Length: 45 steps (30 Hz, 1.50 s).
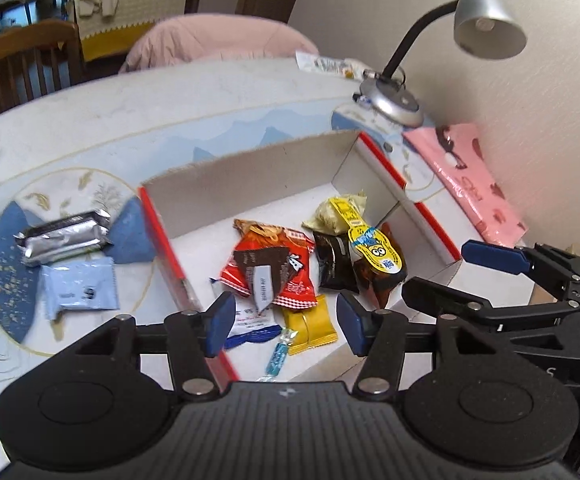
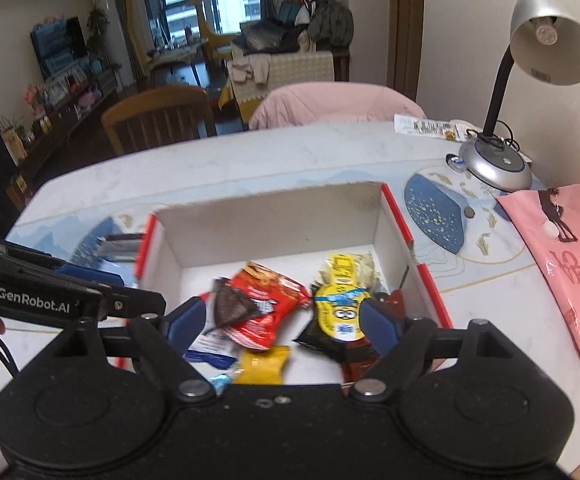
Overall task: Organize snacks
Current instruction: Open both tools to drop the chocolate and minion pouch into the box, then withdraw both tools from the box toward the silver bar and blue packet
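Snack packets piled in red-edged cardboard box (image 1: 249, 168), red wrapper (image 1: 267, 268) and minion-labelled pack (image 1: 376, 250) among them. Left gripper (image 1: 283, 322) and right gripper (image 2: 279, 322) both spread wide, empty, above. Desk lamp (image 2: 530, 60) and pink bag (image 2: 562, 272) beside. Only in left view: silver packet (image 1: 63, 236), pale blue packet (image 1: 79, 286) outside on table (image 1: 169, 92).

Red-trimmed white box (image 1: 249, 184), silver wrapper (image 1: 65, 236), pink heart-print bag (image 2: 570, 272)

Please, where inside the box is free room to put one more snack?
The far half of the box, between its back wall and the red packet, is bare. The near half is crowded around the yellow packet.
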Motion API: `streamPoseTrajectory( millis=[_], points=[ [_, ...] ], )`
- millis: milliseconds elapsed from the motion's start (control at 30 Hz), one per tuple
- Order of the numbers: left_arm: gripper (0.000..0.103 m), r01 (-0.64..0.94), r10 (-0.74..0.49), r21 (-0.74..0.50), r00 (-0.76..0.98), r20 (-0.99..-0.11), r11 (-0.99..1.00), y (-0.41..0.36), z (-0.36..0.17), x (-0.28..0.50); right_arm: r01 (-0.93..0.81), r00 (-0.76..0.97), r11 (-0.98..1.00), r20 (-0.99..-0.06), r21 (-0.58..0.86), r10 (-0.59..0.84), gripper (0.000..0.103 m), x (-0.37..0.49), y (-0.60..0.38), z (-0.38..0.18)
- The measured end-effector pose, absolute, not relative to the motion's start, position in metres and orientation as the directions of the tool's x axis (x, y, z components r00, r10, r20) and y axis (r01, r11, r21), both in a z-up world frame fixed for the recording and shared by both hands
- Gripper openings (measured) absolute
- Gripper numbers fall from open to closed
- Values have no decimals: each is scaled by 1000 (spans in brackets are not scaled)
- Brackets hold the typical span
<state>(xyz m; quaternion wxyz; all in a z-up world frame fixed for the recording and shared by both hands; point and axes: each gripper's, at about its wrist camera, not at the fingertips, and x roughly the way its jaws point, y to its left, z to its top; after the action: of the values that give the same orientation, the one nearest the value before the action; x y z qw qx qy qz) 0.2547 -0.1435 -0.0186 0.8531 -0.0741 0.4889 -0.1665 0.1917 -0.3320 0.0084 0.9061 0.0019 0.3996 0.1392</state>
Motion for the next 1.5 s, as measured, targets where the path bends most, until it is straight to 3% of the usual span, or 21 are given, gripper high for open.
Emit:
streamPoseTrajectory(
  millis=[167, 233, 667, 867, 1167, 1500],
  points=[
    [61, 214, -351, -280, 515, -782, 936, -113, -4, 236, -272, 651, 952, -702, 141, 290, 89, 173, -310, 18],
    [64, 212, -346, -274, 527, -776, 938, -100, 0, 230, -275, 664, 951, -687, 143, 296, 101, 166, -300, 21],
    [69, 233, -321, -223, 602, -732, 946, -15, 12, 190, -333, 659, 928, -662, 167, 356, 102, 143, -217, 24],
    [81, 222, -303, -208, 623, -722, 953, 25, 9, 186, -335, 648, 929, -677, 158, 349, 103, 139, -178, 14],
    [81, 217, -273, -177, 581, -767, 960, 74, -5, 231, -333, 643, 938, -705, 98, 301, 103, 162, -123, -10],
    [81, 122, -189, -146, 538, -821, 982, 104, -37, 271, -336, 583, 941, -774, 46, 246, 103, 220, -76, -73]
  ],
)
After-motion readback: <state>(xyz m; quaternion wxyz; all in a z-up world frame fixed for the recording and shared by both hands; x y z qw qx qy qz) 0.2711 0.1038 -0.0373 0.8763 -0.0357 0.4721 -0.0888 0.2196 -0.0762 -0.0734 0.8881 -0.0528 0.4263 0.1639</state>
